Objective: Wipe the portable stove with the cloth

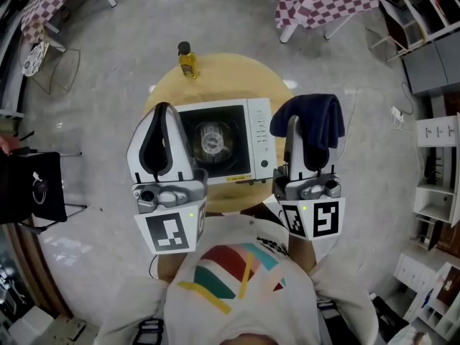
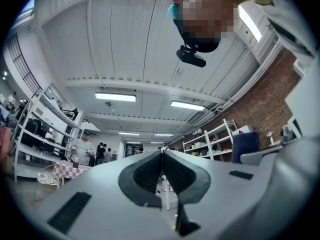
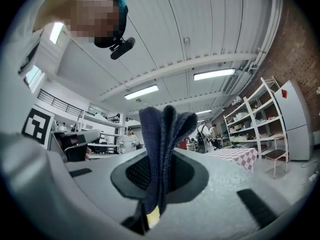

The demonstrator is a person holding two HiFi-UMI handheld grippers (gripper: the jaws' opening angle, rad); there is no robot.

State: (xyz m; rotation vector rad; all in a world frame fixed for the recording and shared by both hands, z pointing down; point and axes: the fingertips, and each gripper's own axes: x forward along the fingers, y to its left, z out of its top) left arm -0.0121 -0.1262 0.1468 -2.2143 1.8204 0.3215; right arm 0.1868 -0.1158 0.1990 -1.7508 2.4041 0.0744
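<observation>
A white portable stove (image 1: 248, 131) with a round black burner sits on a round wooden table (image 1: 226, 74). Both grippers are held upright, pointing up at the head camera. My left gripper (image 1: 161, 113) stands over the stove's left side, its jaws shut on nothing (image 2: 161, 156). My right gripper (image 1: 293, 124) is at the stove's right edge, shut on a dark blue cloth (image 1: 309, 121) that drapes over its tip. In the right gripper view the cloth (image 3: 162, 144) stands folded between the jaws.
A bottle of yellow liquid (image 1: 187, 60) stands at the table's far edge. A dark chair (image 1: 32, 185) is at the left. Tables with checked cloths (image 1: 323, 2) stand farther off, shelving (image 1: 438, 164) at the right. Both gripper views face the ceiling.
</observation>
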